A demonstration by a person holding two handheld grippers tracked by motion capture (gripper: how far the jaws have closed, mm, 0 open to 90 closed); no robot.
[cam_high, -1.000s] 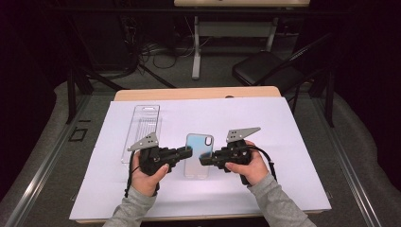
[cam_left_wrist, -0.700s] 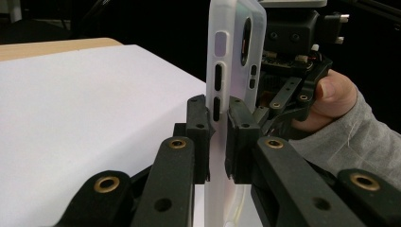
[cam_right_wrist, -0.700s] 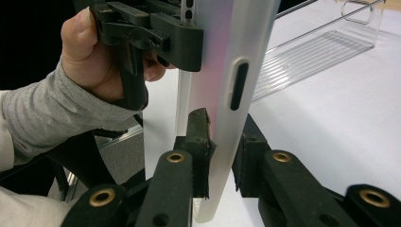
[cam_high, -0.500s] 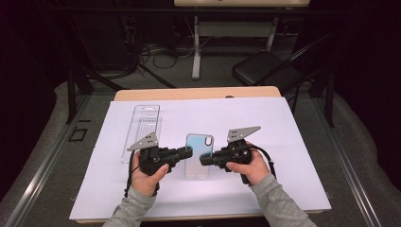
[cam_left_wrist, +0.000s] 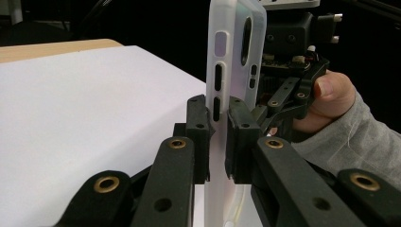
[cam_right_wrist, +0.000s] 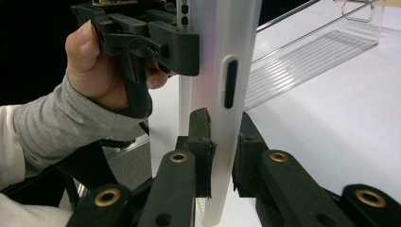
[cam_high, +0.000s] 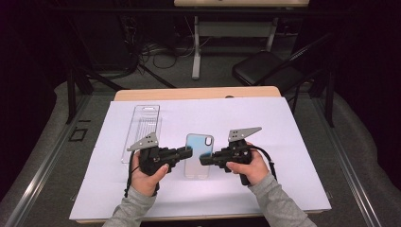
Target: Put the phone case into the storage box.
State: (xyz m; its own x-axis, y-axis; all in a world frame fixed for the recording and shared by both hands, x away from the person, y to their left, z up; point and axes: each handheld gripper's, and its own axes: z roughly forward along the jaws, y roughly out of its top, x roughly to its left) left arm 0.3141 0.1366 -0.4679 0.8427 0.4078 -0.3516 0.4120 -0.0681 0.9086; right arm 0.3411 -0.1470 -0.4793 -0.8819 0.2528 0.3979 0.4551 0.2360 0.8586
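Translucent frosted phone case (cam_high: 198, 155) with a pale blue-pink sheen sits between your two grippers, over the white sheet (cam_high: 293, 142) that covers the wooden table (cam_high: 198, 93), roughly at the middle of the sheet. In the high view its camera cut-out end points away from you.

Your left gripper (cam_high: 188, 152) has its jaws closed narrow on the case's left long edge. In the left gripper view the case (cam_left_wrist: 231, 71) stands edge-on between the two black jaws of the left gripper (cam_left_wrist: 218, 124), the pads pressing on either face just beside the side button slots.

Your right gripper (cam_high: 203, 160) grips the opposite long edge. In the right gripper view the case (cam_right_wrist: 222, 61) runs up between the jaws of the right gripper (cam_right_wrist: 222, 137); they have just been closing, and the pads now sit against both faces of the case, below a long side slot.

Each gripper shows in the other's view, beyond the case, with your hand wrapped around its handle and a grey sleeve (cam_right_wrist: 42, 127) behind.

To the left of the case, a clear plastic blister package (cam_high: 144, 127) lies flat on the sheet, well apart from the case and just behind your left gripper.
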